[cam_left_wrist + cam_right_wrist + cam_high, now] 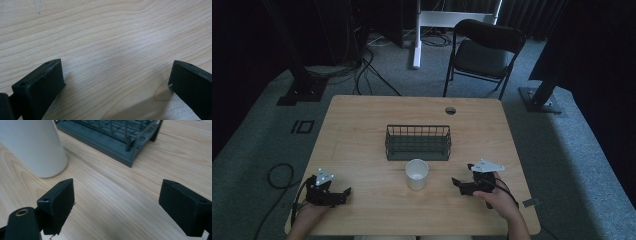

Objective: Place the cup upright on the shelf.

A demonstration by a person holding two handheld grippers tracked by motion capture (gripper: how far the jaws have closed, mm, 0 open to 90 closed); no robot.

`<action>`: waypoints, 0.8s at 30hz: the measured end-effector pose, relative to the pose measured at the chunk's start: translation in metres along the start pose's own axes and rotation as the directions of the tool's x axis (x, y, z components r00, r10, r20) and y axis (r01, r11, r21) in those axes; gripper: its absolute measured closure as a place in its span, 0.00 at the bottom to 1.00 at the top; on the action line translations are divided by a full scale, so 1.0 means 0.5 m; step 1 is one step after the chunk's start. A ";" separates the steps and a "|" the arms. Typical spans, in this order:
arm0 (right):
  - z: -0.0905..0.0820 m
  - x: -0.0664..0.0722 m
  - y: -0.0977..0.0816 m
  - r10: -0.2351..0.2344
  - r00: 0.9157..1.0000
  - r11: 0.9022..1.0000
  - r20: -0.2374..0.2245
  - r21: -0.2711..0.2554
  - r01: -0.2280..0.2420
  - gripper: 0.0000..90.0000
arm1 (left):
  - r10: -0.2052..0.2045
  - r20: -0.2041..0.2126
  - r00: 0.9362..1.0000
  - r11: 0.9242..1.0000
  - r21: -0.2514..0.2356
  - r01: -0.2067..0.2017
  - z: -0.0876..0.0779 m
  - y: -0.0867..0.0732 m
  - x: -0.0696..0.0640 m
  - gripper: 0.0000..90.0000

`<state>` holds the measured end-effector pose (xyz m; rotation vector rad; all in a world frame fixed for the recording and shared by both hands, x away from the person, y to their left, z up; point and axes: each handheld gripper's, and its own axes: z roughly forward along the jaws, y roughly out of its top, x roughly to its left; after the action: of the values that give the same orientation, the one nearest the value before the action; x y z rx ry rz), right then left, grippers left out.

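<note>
White cylindrical ceramic cup (417, 173) stands upright at the centre of the light wooden table (362, 130), just at 6 o'clock of the dark wire rectangular basket (418, 142). Left gripper (343, 192) at 8 o'clock and right gripper (458, 183) at 3 o'clock of the cup both have jaws wide apart, holding nothing.

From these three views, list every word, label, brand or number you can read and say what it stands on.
None can be read: the white paper cup, the dark wire basket, the light wooden table and both black grippers, left and right, carry no legible text.
</note>
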<state>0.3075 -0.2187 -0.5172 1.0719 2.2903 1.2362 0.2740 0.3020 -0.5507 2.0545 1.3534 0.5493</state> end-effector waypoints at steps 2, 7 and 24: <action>0.002 0.005 0.002 -0.002 1.000 1.000 -0.014 -0.010 0.002 0.14 | 0.000 0.000 1.000 1.000 0.000 0.000 0.000 0.000 0.000 0.00; 0.006 0.019 0.007 -0.032 0.998 0.999 -0.047 -0.015 0.031 0.14 | 0.000 0.000 1.000 1.000 0.000 0.000 0.000 0.000 0.000 0.00; 0.033 0.065 0.026 -0.102 0.983 0.994 -0.155 -0.048 0.096 0.14 | 0.000 0.000 1.000 1.000 0.000 0.000 0.000 0.000 0.000 0.00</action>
<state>0.3014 -0.1805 -0.5136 0.8634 2.3913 1.3645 0.2740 0.3020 -0.5507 2.0545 1.3530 0.5495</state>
